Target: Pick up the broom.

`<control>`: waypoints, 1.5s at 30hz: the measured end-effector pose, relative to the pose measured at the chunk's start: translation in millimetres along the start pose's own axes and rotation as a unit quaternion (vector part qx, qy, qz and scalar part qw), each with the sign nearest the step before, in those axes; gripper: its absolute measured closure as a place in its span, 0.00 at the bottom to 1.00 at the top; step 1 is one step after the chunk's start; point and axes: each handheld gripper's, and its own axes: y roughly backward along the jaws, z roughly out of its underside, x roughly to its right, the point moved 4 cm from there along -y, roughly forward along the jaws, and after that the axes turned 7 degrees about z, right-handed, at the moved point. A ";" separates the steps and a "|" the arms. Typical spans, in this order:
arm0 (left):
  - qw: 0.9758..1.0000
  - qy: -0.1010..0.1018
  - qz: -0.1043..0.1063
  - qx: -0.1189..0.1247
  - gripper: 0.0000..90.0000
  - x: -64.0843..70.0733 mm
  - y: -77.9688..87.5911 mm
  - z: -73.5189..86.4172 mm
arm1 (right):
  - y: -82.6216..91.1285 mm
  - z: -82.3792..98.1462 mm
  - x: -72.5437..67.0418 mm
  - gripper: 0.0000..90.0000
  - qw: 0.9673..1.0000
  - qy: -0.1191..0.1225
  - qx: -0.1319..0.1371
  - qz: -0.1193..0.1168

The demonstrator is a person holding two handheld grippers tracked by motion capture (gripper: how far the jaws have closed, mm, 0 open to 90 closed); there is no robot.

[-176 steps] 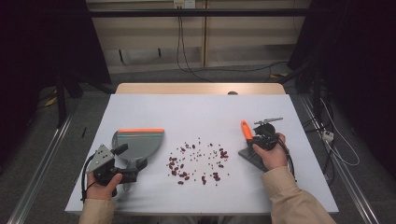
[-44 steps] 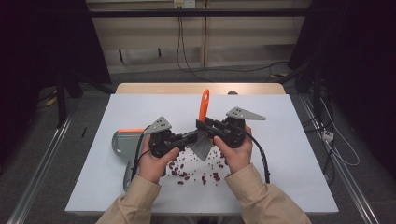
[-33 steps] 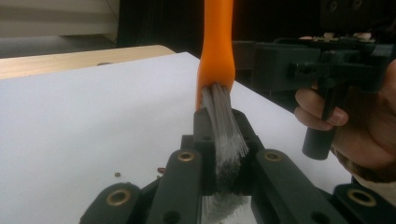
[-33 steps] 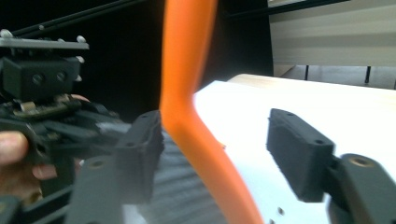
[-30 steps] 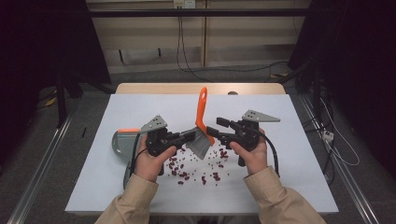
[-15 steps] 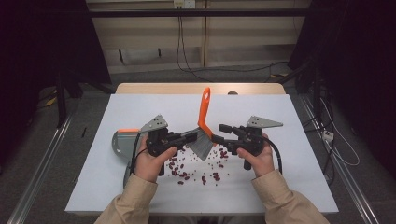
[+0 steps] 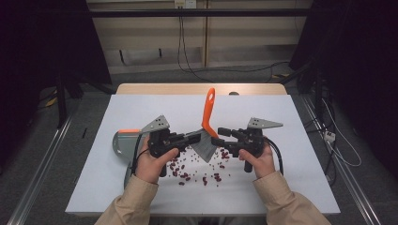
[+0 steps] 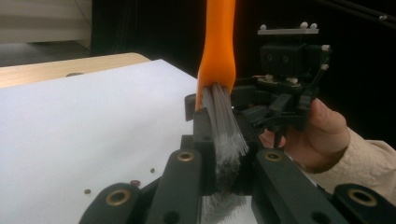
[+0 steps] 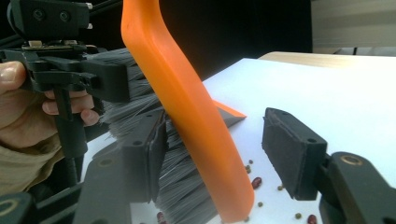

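Dustpan (image 7: 123, 143): at the left of the white table (image 7: 305, 187) we see a grey dustpan with an orange edge, partly hidden behind the left hand (image 7: 151, 161); we cannot tell whether anything lies in it.
Left gripper (image 7: 196, 137): we hold it left of centre, pointing right; its jaws are clamped on the grey bristles (image 8: 225, 126) of the hand brush.
Beans (image 7: 197, 171): dark red beans lie loose on the table, near side of centre, below and between our two grippers; none sit in a container that we can make out.
Hand brush (image 7: 208, 112): it stands at the middle of the table, orange handle rising toward the far side, grey bristle head low between the two grippers.
Right gripper (image 7: 217, 139): we hold it right of centre, pointing left at the brush. Its jaws have just been closing, with the orange handle between them; the left jaw lies against the bristles, the right pad (image 9: 292, 156) stands clear of the handle.
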 end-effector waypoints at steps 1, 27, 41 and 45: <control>1.000 0.000 0.003 0.001 0.94 0.2 -0.3 0.0 | -0.4 0.4 -0.1 0.46 1.000 -0.001 -0.002 -0.004; 0.999 -0.021 -0.016 -0.018 0.57 -13.6 -3.7 7.1 | 11.3 -2.8 -3.7 0.78 0.998 0.004 -0.046 -0.053; 0.995 -0.054 -0.065 -0.044 0.22 -19.2 8.2 4.0 | 33.8 -5.4 18.9 0.78 0.992 0.028 -0.069 0.098; 0.993 -0.060 -0.078 -0.060 0.18 -21.9 10.9 7.2 | 39.6 -6.5 22.9 0.78 0.986 0.048 -0.078 0.140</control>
